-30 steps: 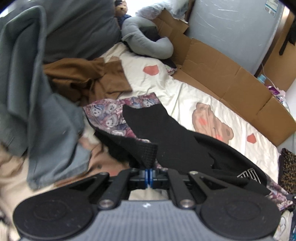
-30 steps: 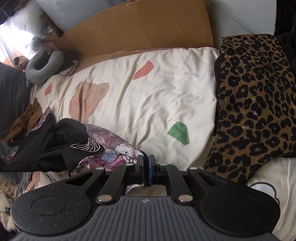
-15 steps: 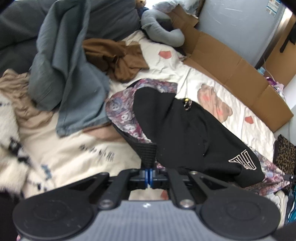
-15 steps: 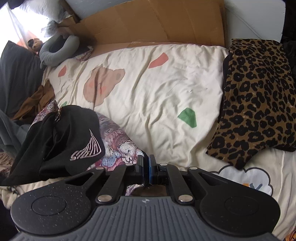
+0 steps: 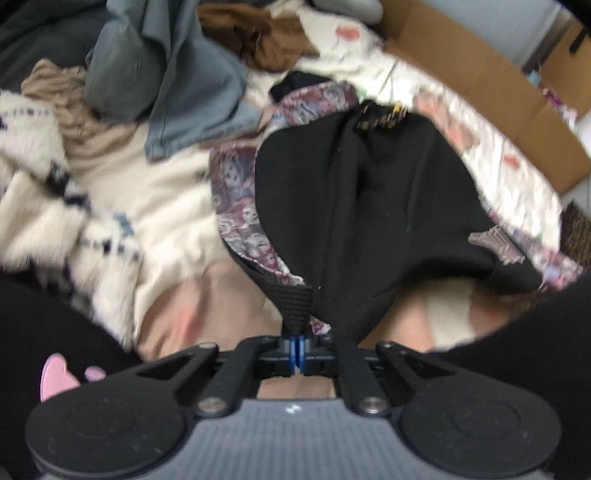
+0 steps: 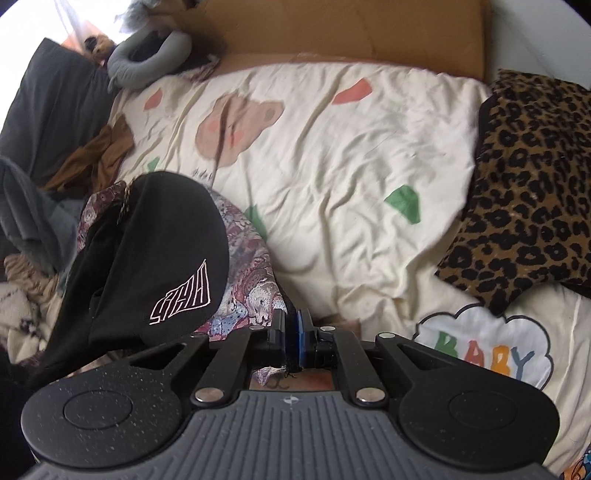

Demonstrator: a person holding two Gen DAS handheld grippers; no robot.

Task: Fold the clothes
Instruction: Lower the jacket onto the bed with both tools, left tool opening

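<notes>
A black garment with a purple patterned lining lies bunched on the cream bedsheet. My left gripper is shut on its ribbed black hem, pulled taut toward the camera; this view is blurred. In the right wrist view the same garment shows a white line logo, with lining beside it. My right gripper holds a dark edge of that garment; its jaws are opening, and the cloth still fills the narrow gap.
A blue-grey garment, a brown one and a fuzzy white blanket are heaped at the left. A leopard-print cloth lies right. Cardboard lines the far side, by a grey neck pillow. A person's dark clothing fills the near corners.
My left gripper has drawn the ribbed hem back toward the near edge of the bed, so the black garment folded over the lining. The right gripper's pads have parted slightly.
</notes>
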